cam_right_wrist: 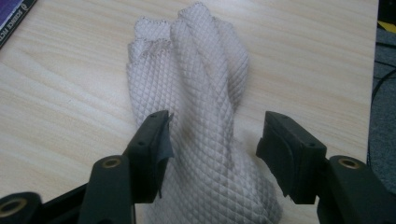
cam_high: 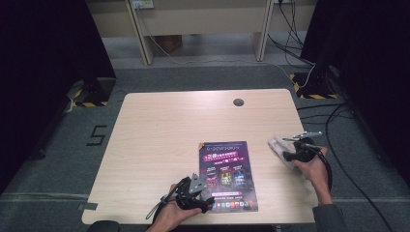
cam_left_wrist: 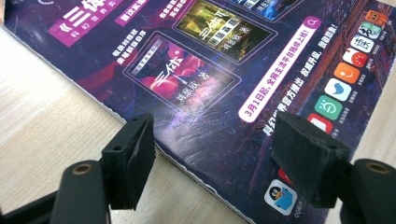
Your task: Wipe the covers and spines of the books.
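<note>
A dark purple poster (cam_high: 227,174) with pink and white print lies flat on the wooden table (cam_high: 159,135), near the front edge. My left gripper (cam_high: 205,202) hovers low at its lower left corner. In the left gripper view the poster (cam_left_wrist: 210,93) lies under the left gripper (cam_left_wrist: 212,140), whose jaws stand apart, one over bare wood and one over the print. A crumpled white quilted cloth (cam_high: 279,145) lies at the table's right side. My right gripper (cam_high: 286,153) straddles the cloth (cam_right_wrist: 196,84); in the right gripper view the right gripper (cam_right_wrist: 215,135) has one pad at the fabric and the other clear of it.
A round cable hole (cam_high: 238,102) sits near the table's far edge. Black cables (cam_high: 338,116) trail over the grey floor at the right. Pale wooden furniture legs (cam_high: 145,43) stand beyond the table. A corner of the poster (cam_right_wrist: 11,18) lies left of the cloth.
</note>
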